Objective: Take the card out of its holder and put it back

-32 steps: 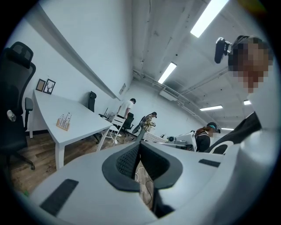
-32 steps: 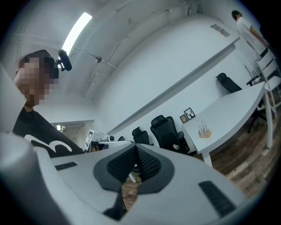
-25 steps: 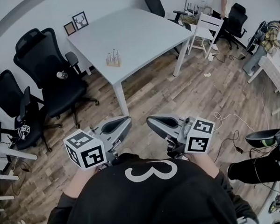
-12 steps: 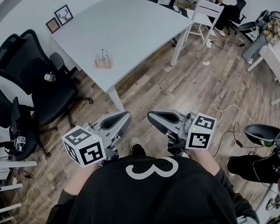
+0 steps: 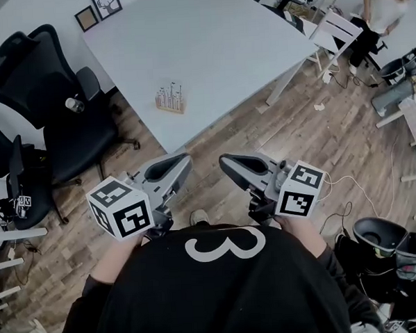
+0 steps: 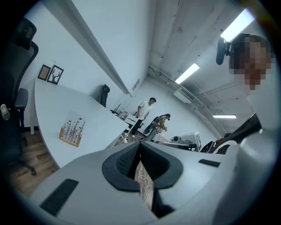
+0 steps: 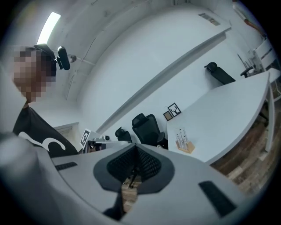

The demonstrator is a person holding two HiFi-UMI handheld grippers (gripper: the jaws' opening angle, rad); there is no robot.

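Observation:
A small wooden holder with several upright cards stands near the front edge of the big white table. It also shows in the left gripper view and the right gripper view. Both grippers are held close to the person's chest, over the wood floor and well short of the table. The left gripper is shut with nothing between its pads. Beside it, the right gripper is likewise shut and empty. Their tips point toward each other, a short gap apart.
Black office chairs stand left of the table. Two picture frames lean at its far corner. A white chair and a person are at the back right. Cables and a dark bin lie on the floor at right.
The table and the card holder have come nearer and now fill more of the head view. Both grippers keep the same pose before the chest, jaws unchanged.

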